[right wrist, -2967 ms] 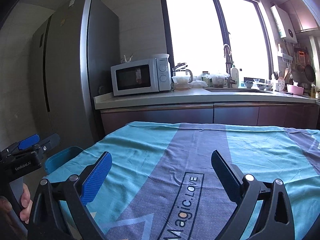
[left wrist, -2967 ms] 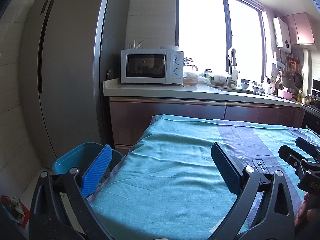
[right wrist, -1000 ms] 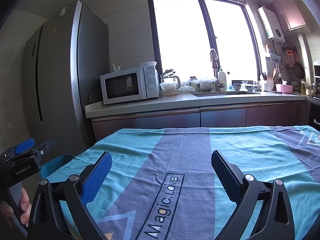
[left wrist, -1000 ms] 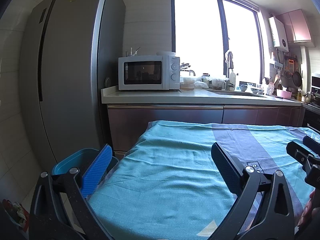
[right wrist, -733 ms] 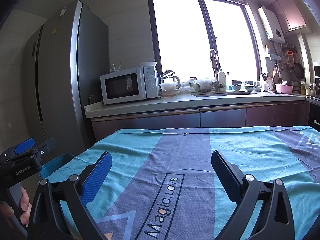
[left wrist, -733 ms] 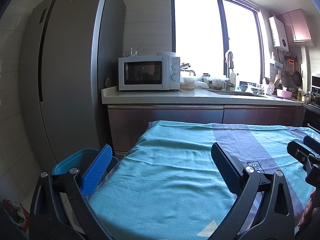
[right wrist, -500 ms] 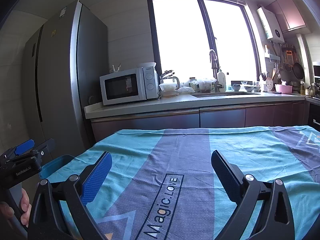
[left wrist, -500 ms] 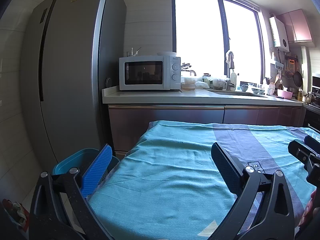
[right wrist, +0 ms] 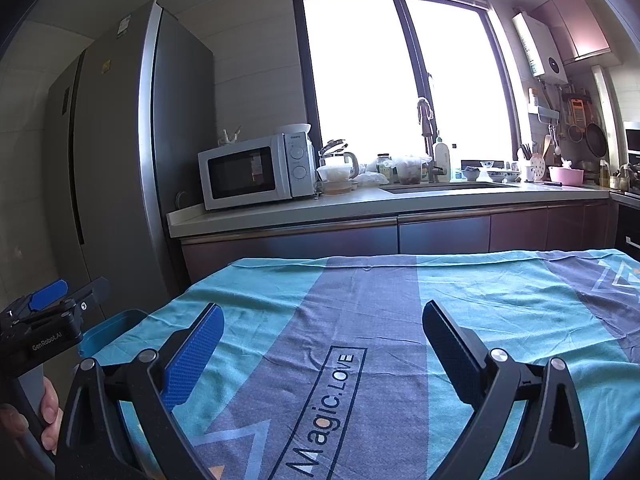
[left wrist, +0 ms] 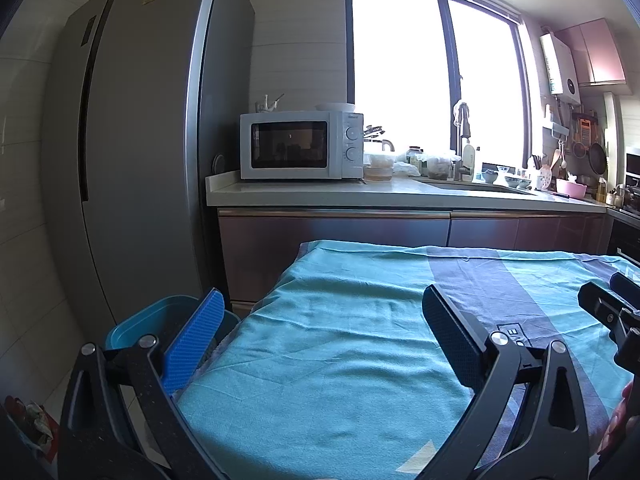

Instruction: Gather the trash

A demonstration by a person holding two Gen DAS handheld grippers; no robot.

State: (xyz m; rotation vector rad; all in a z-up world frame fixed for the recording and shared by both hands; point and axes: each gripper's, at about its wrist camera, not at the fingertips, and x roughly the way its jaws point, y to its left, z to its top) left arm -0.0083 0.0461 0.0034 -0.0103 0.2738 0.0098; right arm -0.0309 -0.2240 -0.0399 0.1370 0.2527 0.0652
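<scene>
Blue bin (left wrist: 132,330) (half hidden by cloth (left wrist: 340,344)), contents unseen.

"Magic.LOVE" runs across the teal cloth (right wrist: 360,320) on the desk; "GenRobot.AI" marks the left tool (right wrist: 44,320).

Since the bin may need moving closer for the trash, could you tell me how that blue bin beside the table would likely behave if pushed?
The blue bin looks like thin plastic, so probably light. It stands on smooth floor tiles, so it would likely slide rather than tip. Its contents are mostly hidden, so its weight is uncertain.

Bin (left wrist: 160,322) left of table (left wrist: 344,344)
</scene>
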